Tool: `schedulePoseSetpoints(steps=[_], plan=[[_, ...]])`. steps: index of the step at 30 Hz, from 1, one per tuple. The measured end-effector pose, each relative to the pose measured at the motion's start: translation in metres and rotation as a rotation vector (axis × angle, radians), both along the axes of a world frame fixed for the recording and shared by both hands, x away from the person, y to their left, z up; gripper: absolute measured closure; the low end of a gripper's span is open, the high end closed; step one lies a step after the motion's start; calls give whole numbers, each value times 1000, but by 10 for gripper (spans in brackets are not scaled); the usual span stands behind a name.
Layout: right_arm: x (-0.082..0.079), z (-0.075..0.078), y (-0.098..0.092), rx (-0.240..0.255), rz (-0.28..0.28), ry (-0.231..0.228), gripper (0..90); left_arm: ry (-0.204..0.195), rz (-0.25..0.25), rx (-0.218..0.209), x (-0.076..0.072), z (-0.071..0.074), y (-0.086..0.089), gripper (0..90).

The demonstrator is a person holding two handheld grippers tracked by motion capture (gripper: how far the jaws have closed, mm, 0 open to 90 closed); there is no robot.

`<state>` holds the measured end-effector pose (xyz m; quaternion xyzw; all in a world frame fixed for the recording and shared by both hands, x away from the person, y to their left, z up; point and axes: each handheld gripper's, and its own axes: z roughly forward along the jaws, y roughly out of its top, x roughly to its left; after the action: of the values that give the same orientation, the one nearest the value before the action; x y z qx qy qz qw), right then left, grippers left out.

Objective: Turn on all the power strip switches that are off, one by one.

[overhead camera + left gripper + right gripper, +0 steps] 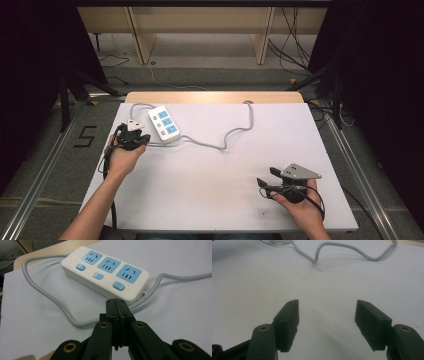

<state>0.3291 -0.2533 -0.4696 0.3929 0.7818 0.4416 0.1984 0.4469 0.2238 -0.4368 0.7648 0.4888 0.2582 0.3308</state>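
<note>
Grey cable (pixel 45 300) partly hidden, apparently passing behind white power strip (pixel 105 272).

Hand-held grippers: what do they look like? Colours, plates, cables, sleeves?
Both are black. The left hand-held gripper has flat rectangular jaw pads on arms with brass-coloured rivets, and a pale plate on top in the high view. The right hand-held gripper carries a grey three-cornered plate and trails a black cable. Forearms are bare, no sleeves.

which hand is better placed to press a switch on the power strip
Left. Its tongs are shut and point at the power strip right in front of them, near its blue switches. The right tongs are open, over bare table far from it.
</note>
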Motion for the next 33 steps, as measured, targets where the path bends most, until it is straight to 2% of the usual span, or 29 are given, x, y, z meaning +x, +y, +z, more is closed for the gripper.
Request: schedulePoseSetpoints(steps=[10,26,33], plan=[[0,0,-1,-1,-3,1,370,2,-6,0,9,2,-3,894],[1,0,-1,-1,0,4,370,35,8,4,29,-4,-3,894],[0,0,-1,-3,-2,5,370,33,17,23,37,0,-1,894]])
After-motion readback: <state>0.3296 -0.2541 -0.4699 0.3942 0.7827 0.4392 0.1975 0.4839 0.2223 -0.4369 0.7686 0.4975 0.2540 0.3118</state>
